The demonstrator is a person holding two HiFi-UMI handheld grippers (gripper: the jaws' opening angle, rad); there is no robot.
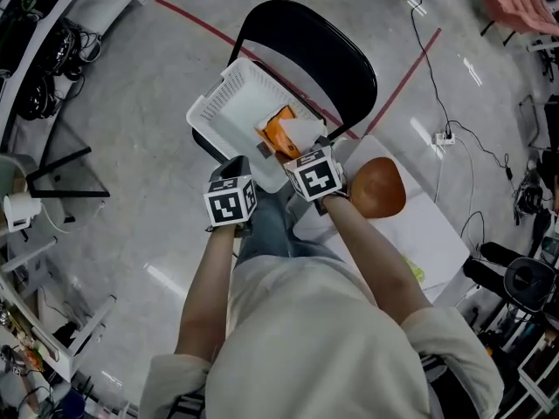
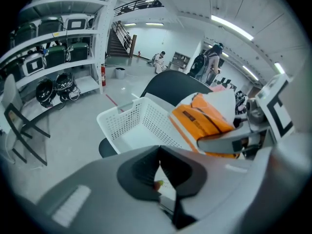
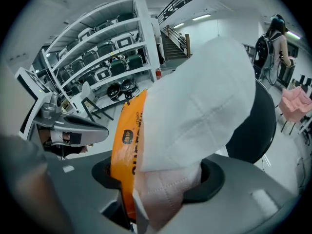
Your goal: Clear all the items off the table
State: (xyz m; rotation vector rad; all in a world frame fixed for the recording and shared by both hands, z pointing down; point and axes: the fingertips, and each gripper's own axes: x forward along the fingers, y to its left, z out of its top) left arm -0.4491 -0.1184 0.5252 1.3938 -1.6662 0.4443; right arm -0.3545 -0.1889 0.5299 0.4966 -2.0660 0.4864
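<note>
Tissue pack (image 3: 195,106) in right tongs (image 3: 161,179); basket (image 1: 229,103), chair (image 1: 323,51) beyond

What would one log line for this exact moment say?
left gripper: shut | right gripper: shut on orange packet and white tissue, over white basket | basket: on black chair

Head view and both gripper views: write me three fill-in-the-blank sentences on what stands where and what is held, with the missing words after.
1. The white basket sits on a black ____.
2. The right gripper has its jaws shut on a white tissue and an ____ packet.
3. The left gripper has its jaws ____.
Missing words: chair; orange; shut.
</note>
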